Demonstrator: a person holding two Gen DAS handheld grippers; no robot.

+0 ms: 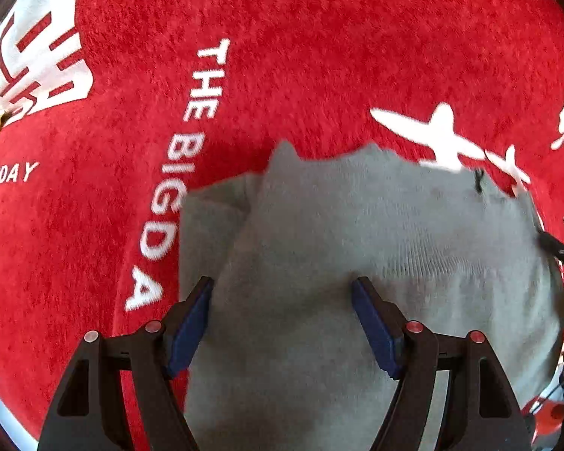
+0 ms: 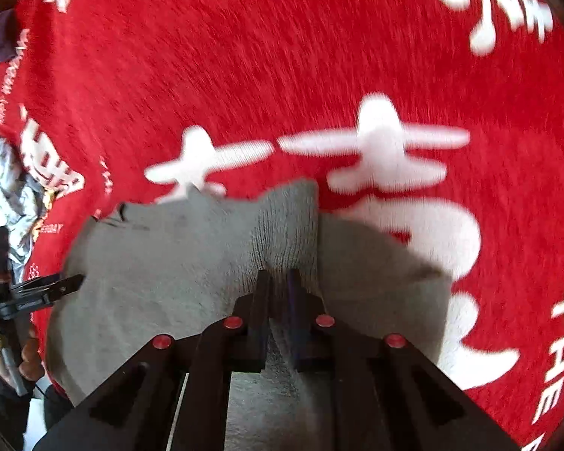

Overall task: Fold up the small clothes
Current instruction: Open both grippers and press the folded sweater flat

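Observation:
A grey knit garment (image 1: 357, 244) lies on a red mat, one layer folded over another at its left side. My left gripper (image 1: 282, 282) hangs over the near part of it, jaws wide open, blue pads (image 1: 191, 323) clear of the cloth. In the right wrist view the same garment (image 2: 161, 270) rises in a ribbed ridge into my right gripper (image 2: 277, 274), which is shut on that pinch of fabric. The left gripper (image 2: 67, 283) shows at the cloth's left edge, held by a hand (image 2: 30, 357). The right gripper's tip (image 1: 560, 251) pokes in at the garment's right edge.
The red mat (image 1: 319, 56) with white lettering and plane shapes spreads all around the garment. Crumpled silvery cloth (image 2: 3, 188) and a dark purple piece (image 2: 0, 37) lie past the mat's left edge in the right wrist view.

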